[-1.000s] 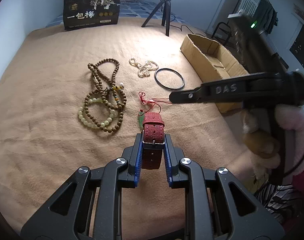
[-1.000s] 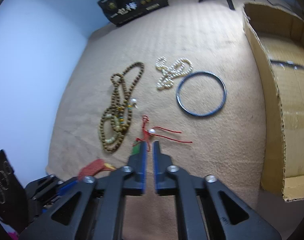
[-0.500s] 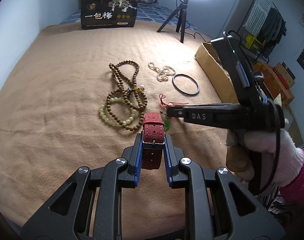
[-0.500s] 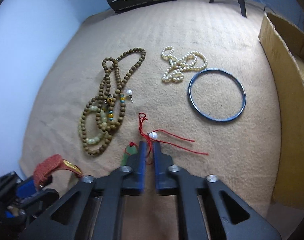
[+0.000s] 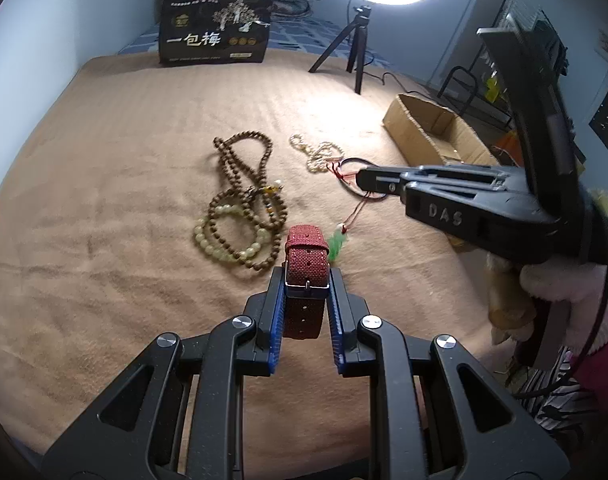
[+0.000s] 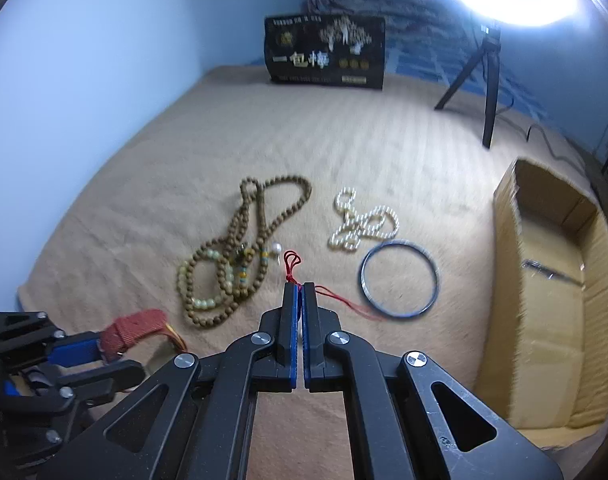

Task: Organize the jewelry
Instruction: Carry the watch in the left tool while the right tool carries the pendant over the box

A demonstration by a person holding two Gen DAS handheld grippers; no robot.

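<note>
My left gripper (image 5: 306, 276) is shut on a red woven watch strap (image 5: 307, 257) and holds it above the tan blanket; it also shows in the right wrist view (image 6: 137, 326). My right gripper (image 6: 302, 289) is shut on a red cord necklace (image 6: 291, 262) and has lifted it; its green pendant (image 5: 336, 242) hangs below the cord in the left wrist view. On the blanket lie a brown bead necklace (image 6: 259, 216), a pale bead bracelet (image 5: 227, 240), a pearl strand (image 6: 362, 226) and a dark bangle (image 6: 400, 278).
An open cardboard box (image 6: 552, 292) lies at the right edge of the bed, with a thin metal piece inside. A black printed box (image 6: 326, 54) stands at the back. A ring light on a tripod (image 6: 486, 80) stands at the back right.
My right gripper has risen with the red cord, lifting its green pendant off the blanket. My left gripper keeps hold of the strap and has pulled back and up.
</note>
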